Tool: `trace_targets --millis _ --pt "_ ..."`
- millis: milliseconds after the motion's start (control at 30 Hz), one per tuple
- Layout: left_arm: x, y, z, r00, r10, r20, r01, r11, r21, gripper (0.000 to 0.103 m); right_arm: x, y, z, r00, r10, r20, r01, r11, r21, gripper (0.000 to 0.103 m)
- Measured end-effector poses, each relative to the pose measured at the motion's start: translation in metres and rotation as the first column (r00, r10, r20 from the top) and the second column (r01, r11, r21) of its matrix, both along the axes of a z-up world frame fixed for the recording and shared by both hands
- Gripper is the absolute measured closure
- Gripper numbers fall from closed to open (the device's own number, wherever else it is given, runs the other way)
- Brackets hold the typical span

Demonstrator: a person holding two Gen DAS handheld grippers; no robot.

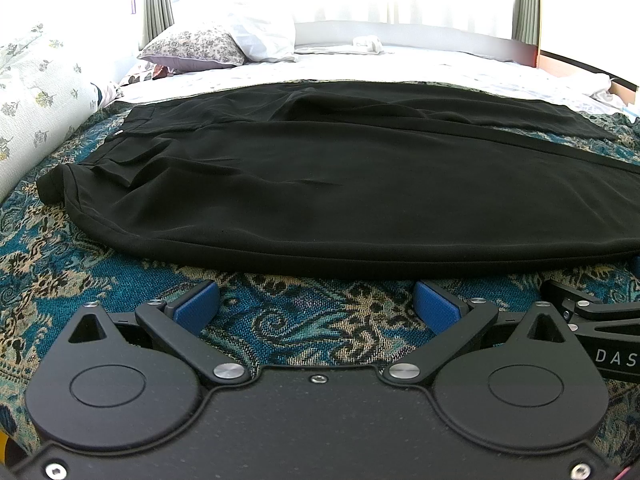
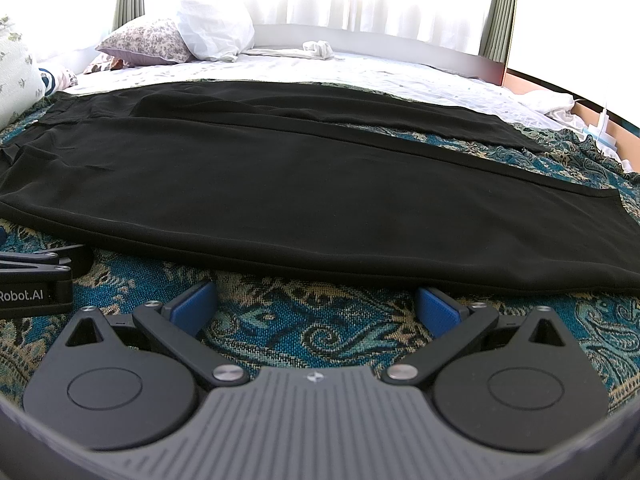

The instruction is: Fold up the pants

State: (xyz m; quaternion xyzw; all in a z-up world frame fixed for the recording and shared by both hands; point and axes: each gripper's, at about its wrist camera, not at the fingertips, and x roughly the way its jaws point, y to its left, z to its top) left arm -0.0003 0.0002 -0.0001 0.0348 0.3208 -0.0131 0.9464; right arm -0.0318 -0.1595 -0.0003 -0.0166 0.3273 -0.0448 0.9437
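Black pants point(image 1: 340, 184) lie flat across a teal patterned bedspread point(image 1: 304, 320), waistband to the left, legs running right. They also show in the right wrist view point(image 2: 300, 196), with the leg hems at the right. My left gripper point(image 1: 316, 304) is open and empty, its blue pads point(image 1: 198, 306) just short of the pants' near edge. My right gripper point(image 2: 316, 308) is open and empty, also just short of that edge, to the right of the left one.
The right gripper's body point(image 1: 592, 312) shows beside the left one. A floral pillow point(image 1: 196, 46) and a white pillow point(image 1: 264, 36) lie at the bed's head. A floral bolster point(image 1: 36, 92) runs along the left. White sheet point(image 2: 360, 72) lies beyond the pants.
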Motion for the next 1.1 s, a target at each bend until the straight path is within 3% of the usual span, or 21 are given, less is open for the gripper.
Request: trace_targets --millis 700,1100 --pt "-0.002 -0.002 0.004 1.0 0.011 0.01 -0.011 1.0 0.007 0.0 -0.002 0.0 0.002 0.999 -0.033 -0.016 0.033 0.999 0.012 0.0" --pt "-0.007 0.024 0.017 1.0 0.008 -0.029 -0.01 0.998 -0.055 0.0 -0.021 -0.01 0.002 1.0 -0.02 0.009 0.02 0.999 0.03 0.0"
